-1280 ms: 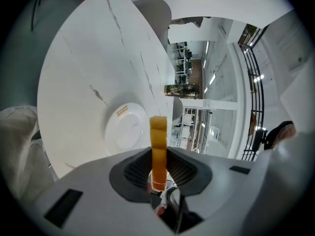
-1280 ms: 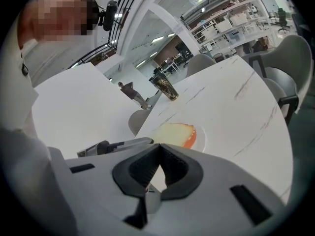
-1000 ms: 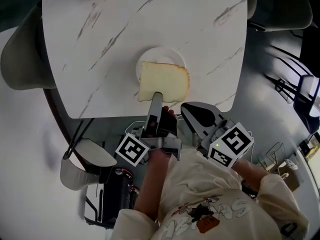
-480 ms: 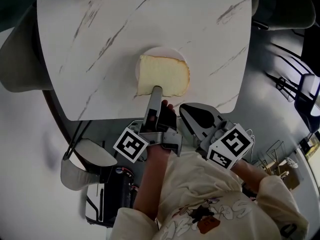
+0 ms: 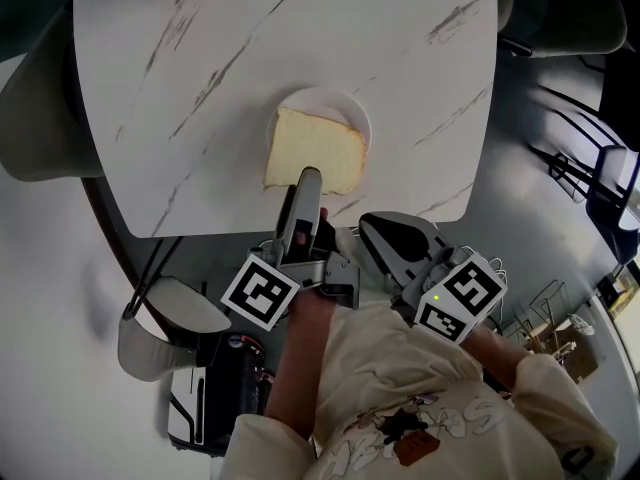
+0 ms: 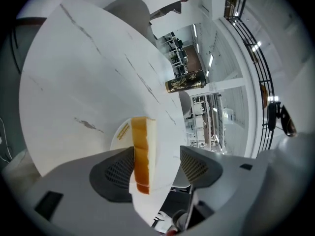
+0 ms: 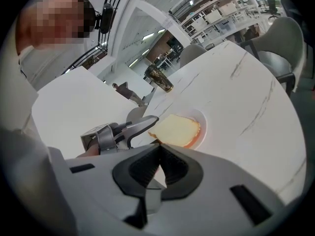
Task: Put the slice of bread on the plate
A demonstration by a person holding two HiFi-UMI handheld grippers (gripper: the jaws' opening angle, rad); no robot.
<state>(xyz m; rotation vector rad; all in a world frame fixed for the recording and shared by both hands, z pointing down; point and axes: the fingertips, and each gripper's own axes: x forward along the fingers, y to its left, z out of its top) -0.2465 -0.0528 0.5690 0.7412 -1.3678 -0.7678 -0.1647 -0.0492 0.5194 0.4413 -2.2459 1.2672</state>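
Observation:
A pale slice of bread [image 5: 315, 153] with a brown crust lies on the small white plate [image 5: 349, 105] near the marble table's front edge and overhangs the plate's near side. My left gripper [image 5: 308, 178] reaches its near edge. Its jaws are opening: in the left gripper view the bread [image 6: 142, 151] stands edge-on between them, against the left pad [image 6: 118, 168] and clear of the right pad. My right gripper [image 5: 385, 230] hangs shut and empty off the table's front edge, to the right; the bread [image 7: 174, 130] and plate [image 7: 203, 122] lie ahead of it.
The white marble table [image 5: 250, 48] has grey chairs at its left [image 5: 40, 98] and far right [image 5: 560, 18]. A dark patterned can [image 6: 184, 81] stands at the table's far side. A dark bag [image 5: 215, 388] sits on the floor below.
The left gripper's jaws have spread apart around the bread's near edge. The slice has shifted a little left and turned on the plate. The right gripper has stayed put.

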